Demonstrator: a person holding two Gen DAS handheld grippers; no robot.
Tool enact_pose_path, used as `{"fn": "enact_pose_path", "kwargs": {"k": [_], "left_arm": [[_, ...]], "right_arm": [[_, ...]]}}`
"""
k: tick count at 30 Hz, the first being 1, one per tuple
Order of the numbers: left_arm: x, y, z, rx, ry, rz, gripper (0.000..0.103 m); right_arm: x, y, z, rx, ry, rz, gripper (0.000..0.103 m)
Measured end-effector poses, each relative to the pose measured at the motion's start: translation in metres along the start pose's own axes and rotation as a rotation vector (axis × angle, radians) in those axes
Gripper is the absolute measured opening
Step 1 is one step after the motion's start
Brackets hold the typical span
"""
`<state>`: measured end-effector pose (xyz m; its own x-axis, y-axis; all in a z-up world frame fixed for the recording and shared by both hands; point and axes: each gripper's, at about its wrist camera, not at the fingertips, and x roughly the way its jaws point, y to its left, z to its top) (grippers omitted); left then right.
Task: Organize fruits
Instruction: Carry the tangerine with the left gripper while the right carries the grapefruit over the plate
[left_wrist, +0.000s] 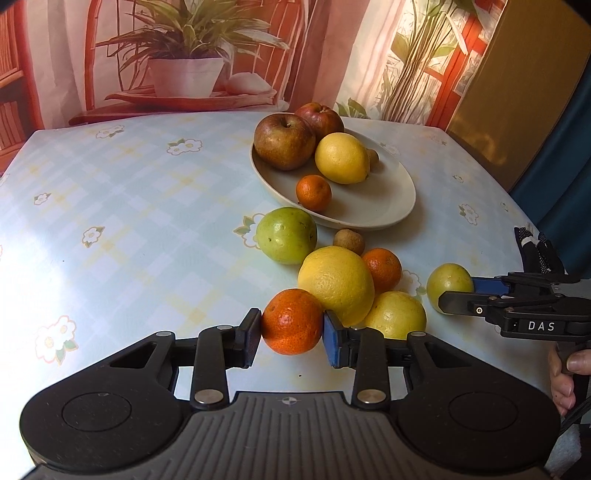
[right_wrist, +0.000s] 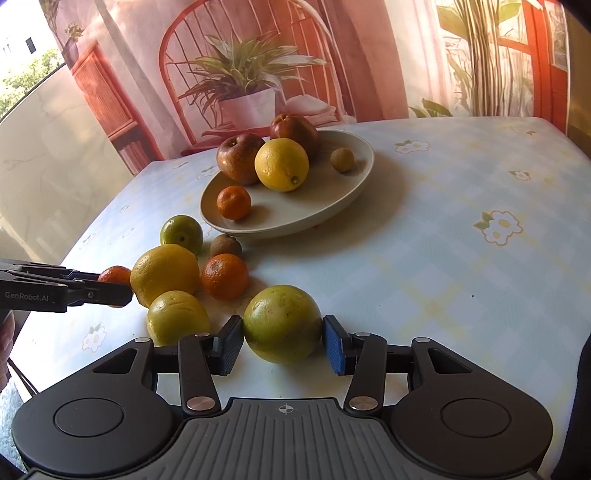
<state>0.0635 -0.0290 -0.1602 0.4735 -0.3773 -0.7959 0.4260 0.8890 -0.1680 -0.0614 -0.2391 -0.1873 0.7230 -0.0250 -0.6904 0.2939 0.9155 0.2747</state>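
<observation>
Left gripper (left_wrist: 291, 334): jaws closed on a small tangerine (left_wrist: 291, 322), one pad pressed to each side. Whether the fruit rests on the tablecloth (left_wrist: 129, 229) or is just off it cannot be told.

Right gripper (right_wrist: 282, 338): jaws drawn in around a green-yellow round fruit (right_wrist: 282, 324), pads against its sides.

Just beyond the left gripper's blue pad (left_wrist: 331, 341): a large yellow citrus (left_wrist: 336, 284), touching the held tangerine, and a paler yellow-green fruit (left_wrist: 397, 314) tucked beside it. These two crowd the space between the grippers.

Behind the large citrus: a second tangerine (left_wrist: 382, 268) and a small brown fruit (left_wrist: 349, 240), close together.

Ahead of the left gripper, slightly further: a green apple (left_wrist: 286, 235), standing near the dish's near rim.

Further still: a pale oval dish (left_wrist: 373, 206), holding a third tangerine (left_wrist: 314, 192) at the near side, a lemon (left_wrist: 341, 158) in the middle, two reddish-brown apples (left_wrist: 284, 142) behind, and one small brown fruit (right_wrist: 342, 159) beyond the lemon.

Farthest: a printed backdrop (left_wrist: 184, 55) of a potted plant and chair at the table's far edge.

At the right gripper's handle: a person's fingers (left_wrist: 565, 376).
</observation>
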Motion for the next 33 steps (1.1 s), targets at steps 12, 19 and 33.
{"fn": "enact_pose_path", "kwargs": {"k": [12,19,33], "left_arm": [[-0.014,-0.004,0.028,0.039,-0.072,0.000,0.037],[-0.007,-0.009,0.057,0.082,-0.105,0.019,0.037],[0.052,-0.004,0.108,0.105,-0.057,0.024,0.037]], "right_arm": [[-0.005,-0.001,0.016,-0.043,-0.010,-0.020,0.043],[-0.002,-0.004,0.044,-0.108,-0.027,-0.037,0.043],[0.044,-0.027,0.108,-0.182,-0.040,-0.076,0.043]]}}
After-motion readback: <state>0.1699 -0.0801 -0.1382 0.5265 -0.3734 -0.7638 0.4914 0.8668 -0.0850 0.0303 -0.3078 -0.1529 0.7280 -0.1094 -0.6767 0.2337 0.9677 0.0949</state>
